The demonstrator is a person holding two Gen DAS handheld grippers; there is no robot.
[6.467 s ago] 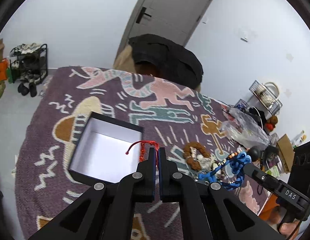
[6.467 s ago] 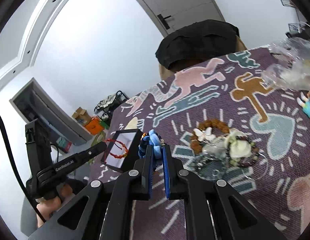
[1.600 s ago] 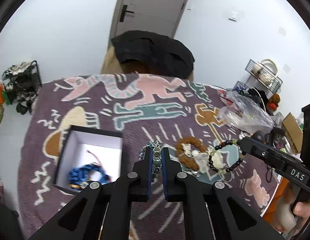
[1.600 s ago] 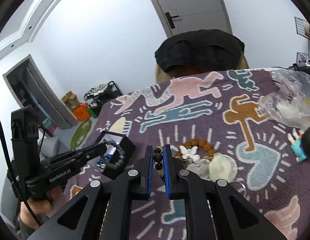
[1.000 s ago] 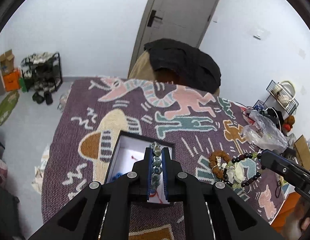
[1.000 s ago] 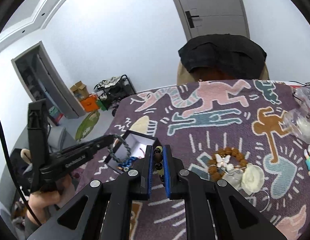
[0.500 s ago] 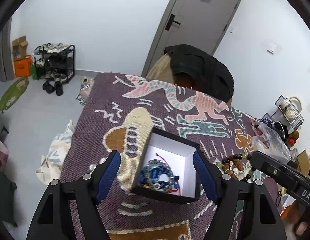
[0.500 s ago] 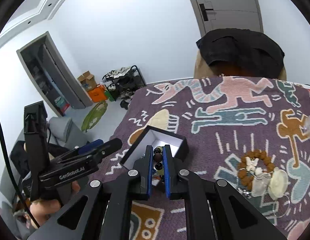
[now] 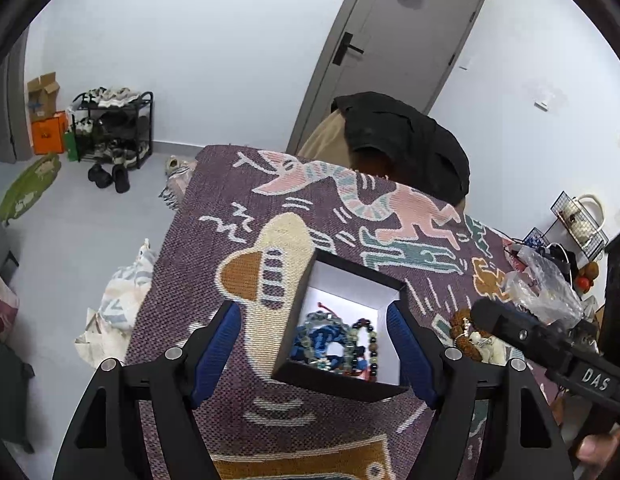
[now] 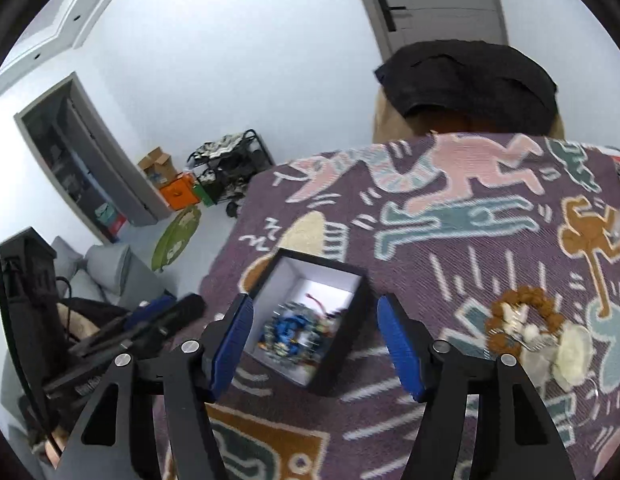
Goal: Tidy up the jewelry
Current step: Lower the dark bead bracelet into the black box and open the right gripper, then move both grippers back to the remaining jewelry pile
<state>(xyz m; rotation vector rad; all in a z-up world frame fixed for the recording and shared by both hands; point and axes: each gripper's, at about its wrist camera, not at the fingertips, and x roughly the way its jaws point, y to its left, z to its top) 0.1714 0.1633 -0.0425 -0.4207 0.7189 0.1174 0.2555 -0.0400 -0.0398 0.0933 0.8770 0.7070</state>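
A black box with a white inside (image 9: 352, 280) (image 10: 342, 270) sits on the patterned purple cloth. In it lie a blue braided bracelet (image 9: 316, 338) (image 10: 286, 330), a grey-green bead bracelet (image 9: 322, 316), a dark bead bracelet (image 9: 368, 346) and a red cord (image 9: 322, 305). My left gripper (image 9: 312, 350) is open and empty, above the box with its jaws either side of it. My right gripper (image 10: 316, 342) is open and empty, also above the box. More jewelry (image 10: 534, 334) (image 9: 472, 334), with a brown bead bracelet and white pieces, lies in a pile to the right of the box.
The cloth (image 9: 230, 192) ends at the table's left edge, with floor below. A chair with a black coat (image 9: 406, 144) stands at the far side. A clear plastic bag (image 9: 542, 284) and a wire rack (image 9: 578, 220) are at the right.
My right gripper has opened and let the dark bead bracelet fall into the box. My left gripper stays open over the box, after dropping the grey-green bracelet in earlier.
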